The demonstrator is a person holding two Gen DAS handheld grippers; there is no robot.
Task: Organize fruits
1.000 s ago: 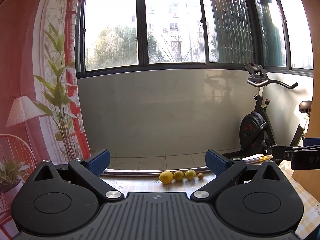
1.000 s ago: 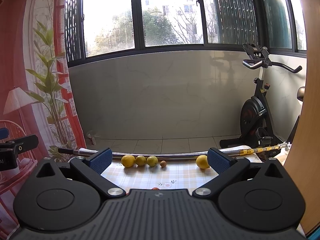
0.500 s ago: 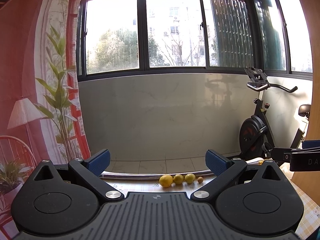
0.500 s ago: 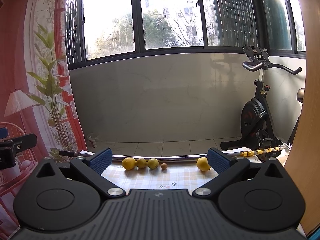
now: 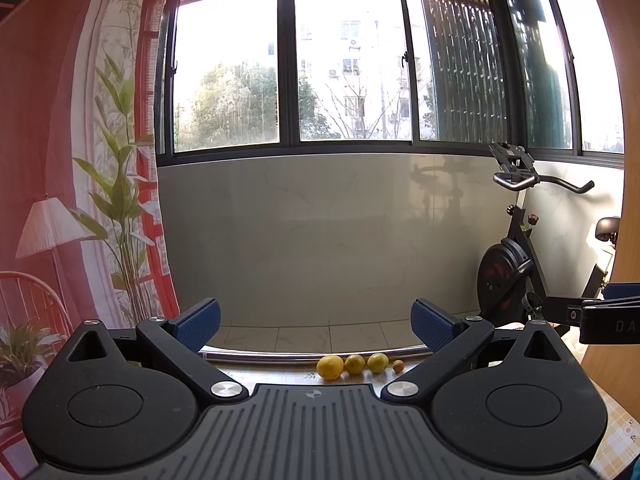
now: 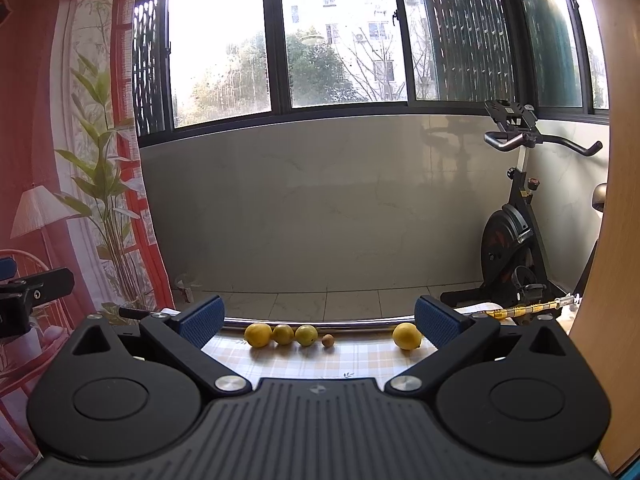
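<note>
Holding your left gripper (image 5: 316, 322) and right gripper (image 6: 320, 318) spread wide and empty, lemons (image 6: 258, 335) lined along the checked tablecloth's (image 6: 320, 362) far edge, one lemon (image 6: 407, 336) apart.

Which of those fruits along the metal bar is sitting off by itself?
The yellow lemon at the right end, near the right fingers. A wide gap of tablecloth separates it from the four fruits lined up close together on the left.

The left gripper (image 5: 316, 322), fingers (image 5: 198, 319) spread wide and empty, faces four fruits (image 5: 352, 364) lined along the counter's (image 5: 280, 376) far edge beside a metal rod (image 5: 280, 356); the smallest, brownish one (image 5: 397, 366) is perhaps a nut. An exercise bike (image 5: 516, 264) stands at right.
</note>
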